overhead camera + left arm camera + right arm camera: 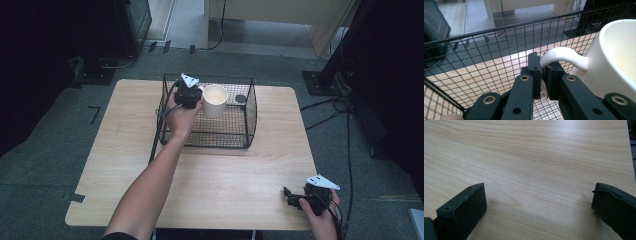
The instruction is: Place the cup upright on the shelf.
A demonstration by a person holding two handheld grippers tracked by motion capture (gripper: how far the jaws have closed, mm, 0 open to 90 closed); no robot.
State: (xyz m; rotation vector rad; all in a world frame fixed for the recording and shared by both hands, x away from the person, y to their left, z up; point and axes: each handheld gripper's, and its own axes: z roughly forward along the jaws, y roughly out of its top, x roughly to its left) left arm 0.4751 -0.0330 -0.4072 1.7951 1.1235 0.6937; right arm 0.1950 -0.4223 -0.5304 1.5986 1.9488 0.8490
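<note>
Inside the basket [250,105], left gripper [541,72] pinches mug [614,60] handle

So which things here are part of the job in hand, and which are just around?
In the job:
- white mug, clamped by its handle
- left gripper
- wire basket

Just around:
- right gripper, open, idle over the table
- dark disc in the basket

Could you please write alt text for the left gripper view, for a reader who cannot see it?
The left gripper is shut on the curved handle of a cream mug, its two black fingers pinching the handle from both sides. Behind them stands the black wire basket, with the wooden table and grey floor visible through its mesh.
</note>
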